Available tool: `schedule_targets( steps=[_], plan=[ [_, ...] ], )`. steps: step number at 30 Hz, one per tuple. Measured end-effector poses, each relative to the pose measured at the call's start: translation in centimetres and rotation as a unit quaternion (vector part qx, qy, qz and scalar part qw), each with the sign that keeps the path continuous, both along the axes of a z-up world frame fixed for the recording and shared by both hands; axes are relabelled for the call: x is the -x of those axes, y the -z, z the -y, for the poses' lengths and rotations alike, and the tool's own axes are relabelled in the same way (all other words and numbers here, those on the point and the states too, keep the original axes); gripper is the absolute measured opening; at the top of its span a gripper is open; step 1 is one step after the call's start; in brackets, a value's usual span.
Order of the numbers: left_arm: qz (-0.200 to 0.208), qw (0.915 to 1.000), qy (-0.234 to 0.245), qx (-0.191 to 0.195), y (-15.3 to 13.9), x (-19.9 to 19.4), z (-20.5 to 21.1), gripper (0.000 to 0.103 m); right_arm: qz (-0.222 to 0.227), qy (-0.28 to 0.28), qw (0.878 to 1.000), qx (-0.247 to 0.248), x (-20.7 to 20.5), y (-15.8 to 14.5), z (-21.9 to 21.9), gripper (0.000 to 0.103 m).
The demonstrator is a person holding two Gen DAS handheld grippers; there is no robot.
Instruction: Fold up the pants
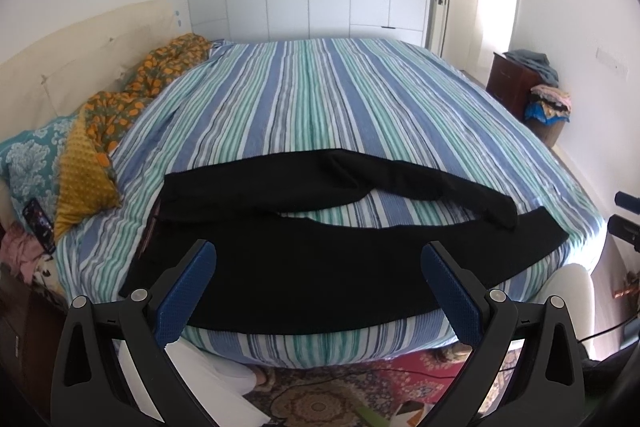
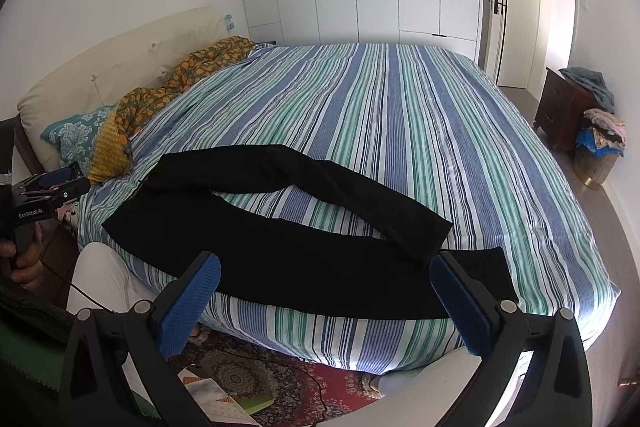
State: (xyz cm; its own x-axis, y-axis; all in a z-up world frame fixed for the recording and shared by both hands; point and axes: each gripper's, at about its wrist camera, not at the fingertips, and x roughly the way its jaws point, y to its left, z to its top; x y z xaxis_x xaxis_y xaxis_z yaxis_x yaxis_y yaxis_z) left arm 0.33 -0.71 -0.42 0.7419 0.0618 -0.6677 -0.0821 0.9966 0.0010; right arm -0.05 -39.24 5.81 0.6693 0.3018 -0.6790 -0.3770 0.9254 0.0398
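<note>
Black pants (image 1: 304, 267) (image 2: 280, 251) lie spread flat along the near edge of the striped bed (image 1: 320, 99) (image 2: 400, 115), waistband to the left, leg ends to the right. The far leg angles across and its end rests near the near leg's hem. My left gripper (image 1: 319, 255) hovers open above the near leg's middle, apart from the cloth. Over the near leg toward its hem, my right gripper (image 2: 326, 269) also stands open and holds nothing. In the right wrist view the left gripper (image 2: 48, 183) shows at the left edge, held by a hand.
Patterned pillows and an orange blanket (image 1: 132, 99) lie by the headboard. A phone (image 1: 39, 225) sits at the bed's left corner. A dark nightstand (image 2: 564, 107) and a laundry basket (image 2: 598, 151) stand at the right wall. A rug with cables and papers (image 2: 248, 383) covers the floor below.
</note>
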Motion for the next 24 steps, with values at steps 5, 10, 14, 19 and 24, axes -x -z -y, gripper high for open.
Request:
schedule_targets(
  steps=[5,10,14,19,24],
  plan=[
    [0.001,1.0000,-0.002,0.000,0.01,0.10,-0.05,0.102,0.005,0.003,1.000,0.001,-0.02,-0.30,0.10,0.103],
    [0.003,1.0000,-0.003,0.003,-0.13,0.11,-0.22,0.102,0.001,0.007,1.000,-0.004,-0.16,-0.27,0.05,0.103],
    [0.003,1.0000,-0.003,0.003,-0.12,0.17,-0.17,0.102,-0.003,0.006,1.000,-0.002,-0.10,0.04,0.00,0.103],
    [0.003,1.0000,-0.002,0.004,-0.11,0.18,-0.21,0.102,-0.006,0.006,1.000,-0.001,-0.05,0.31,0.11,0.103],
    [0.004,1.0000,-0.002,0.001,-0.14,0.19,-0.19,0.102,-0.010,0.008,1.000,0.001,-0.03,0.41,0.14,0.103]
  ],
)
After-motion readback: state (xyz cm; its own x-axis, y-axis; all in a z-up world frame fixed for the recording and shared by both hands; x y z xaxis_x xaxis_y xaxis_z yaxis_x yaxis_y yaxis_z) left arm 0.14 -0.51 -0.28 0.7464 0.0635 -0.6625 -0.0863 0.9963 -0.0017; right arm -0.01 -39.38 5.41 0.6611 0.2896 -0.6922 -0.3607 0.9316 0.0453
